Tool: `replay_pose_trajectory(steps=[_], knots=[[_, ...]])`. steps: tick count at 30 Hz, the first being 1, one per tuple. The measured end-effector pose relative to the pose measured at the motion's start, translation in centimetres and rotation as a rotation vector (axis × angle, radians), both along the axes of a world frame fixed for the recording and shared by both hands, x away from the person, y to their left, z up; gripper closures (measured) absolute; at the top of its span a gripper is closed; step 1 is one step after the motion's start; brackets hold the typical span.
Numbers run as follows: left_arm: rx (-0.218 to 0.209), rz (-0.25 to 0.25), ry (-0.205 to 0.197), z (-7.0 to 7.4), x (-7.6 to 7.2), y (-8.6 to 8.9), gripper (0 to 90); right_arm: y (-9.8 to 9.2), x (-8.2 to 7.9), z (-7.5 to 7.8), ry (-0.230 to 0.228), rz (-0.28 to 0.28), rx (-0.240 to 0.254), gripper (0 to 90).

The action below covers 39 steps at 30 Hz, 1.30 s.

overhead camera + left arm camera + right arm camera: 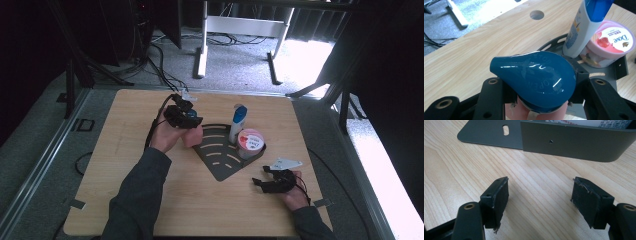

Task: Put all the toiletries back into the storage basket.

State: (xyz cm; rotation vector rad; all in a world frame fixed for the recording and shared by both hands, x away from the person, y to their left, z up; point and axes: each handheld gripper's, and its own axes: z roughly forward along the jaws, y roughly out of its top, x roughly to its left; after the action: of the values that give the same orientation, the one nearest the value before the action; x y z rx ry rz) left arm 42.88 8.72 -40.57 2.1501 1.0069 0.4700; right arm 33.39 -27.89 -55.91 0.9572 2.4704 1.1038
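A pink bottle (193, 136) with a glossy blue flip cap (536, 80) hangs in my left gripper (190, 121), whose jaws are shut on it just below the cap. It is held over the table at the left edge of a dark grey slotted corner rack (220, 159). In the rack stand a white bottle with a blue cap (238, 122) and a pink Dove tub (250, 142). My right gripper (261, 176) sits low over the wood, near the rack's front wall (574, 145), open with nothing between its pads (496, 200).
The wooden table (125, 165) has a round hole (536, 14) in its top near the far edge. Beyond the table are grey carpet, cables and a white desk frame (240, 25).
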Motion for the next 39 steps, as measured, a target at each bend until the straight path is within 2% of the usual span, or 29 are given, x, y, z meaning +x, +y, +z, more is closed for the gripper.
replay_pose_trajectory(steps=[17,26,39], knots=[[-0.012,-0.006,0.012,-0.5,0.9,-2.0,52.8,0.0,0.0,0.0,0.001,0.000,0.000,29.3],[-0.006,0.006,0.006,-1.1,1.4,-2.8,52.8,0.0,0.0,0.0,0.002,0.000,0.001,29.3],[-0.011,-0.009,0.003,-1.8,1.9,-4.2,52.8,0.0,0.0,0.0,0.003,0.000,0.002,29.3]])
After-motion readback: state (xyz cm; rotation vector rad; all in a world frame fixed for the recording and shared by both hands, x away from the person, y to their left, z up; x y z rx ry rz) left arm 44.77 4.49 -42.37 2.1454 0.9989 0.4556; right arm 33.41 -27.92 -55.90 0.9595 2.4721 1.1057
